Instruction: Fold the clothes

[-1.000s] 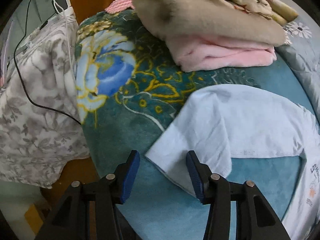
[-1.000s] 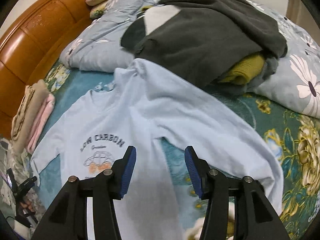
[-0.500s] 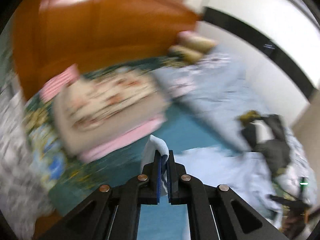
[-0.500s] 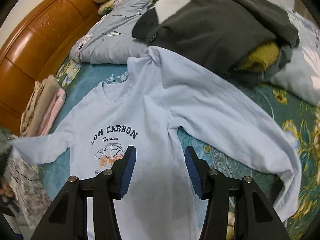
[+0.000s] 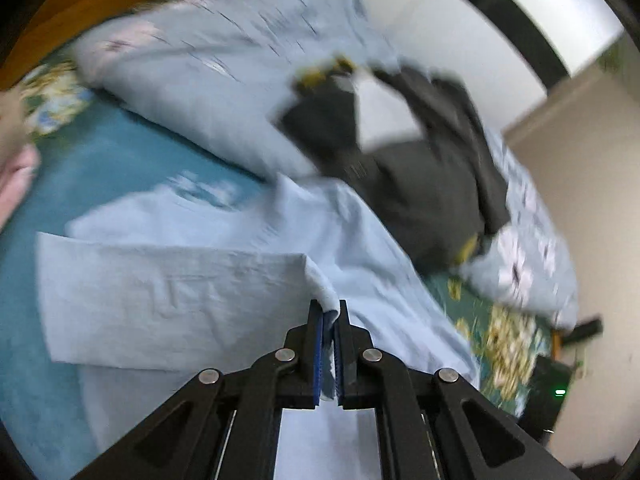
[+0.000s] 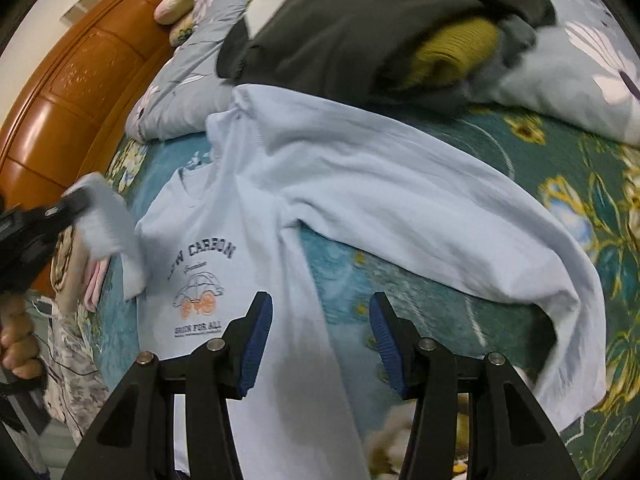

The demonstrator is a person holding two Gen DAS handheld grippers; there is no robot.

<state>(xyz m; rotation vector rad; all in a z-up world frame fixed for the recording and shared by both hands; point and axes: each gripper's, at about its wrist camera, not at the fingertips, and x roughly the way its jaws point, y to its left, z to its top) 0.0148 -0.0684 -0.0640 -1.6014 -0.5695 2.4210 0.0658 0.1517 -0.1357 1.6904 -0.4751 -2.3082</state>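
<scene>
A light blue long-sleeved shirt (image 6: 344,184) with a "LOW CARBON" car print lies face up on the teal floral blanket (image 6: 404,280). My left gripper (image 5: 329,316) is shut on the cuff of its left sleeve (image 5: 168,300), which is lifted and drawn across the chest. In the right wrist view that gripper (image 6: 80,200) shows at the far left, holding the raised sleeve (image 6: 108,224). My right gripper (image 6: 320,312) hangs open above the shirt's lower body, with nothing between its fingers. The other sleeve (image 6: 460,236) lies spread to the right.
A heap of dark grey and mustard clothes (image 6: 400,28) sits beyond the shirt's collar on a pale floral quilt (image 6: 580,72). Folded beige and pink clothes (image 6: 84,276) lie at the left by the wooden headboard (image 6: 72,80). A hand (image 6: 18,344) grips the left tool.
My left gripper shut on the sleeve cuff, lifted it and swung it over the shirt's chest. The right gripper moved a little closer over the shirt and stayed open.
</scene>
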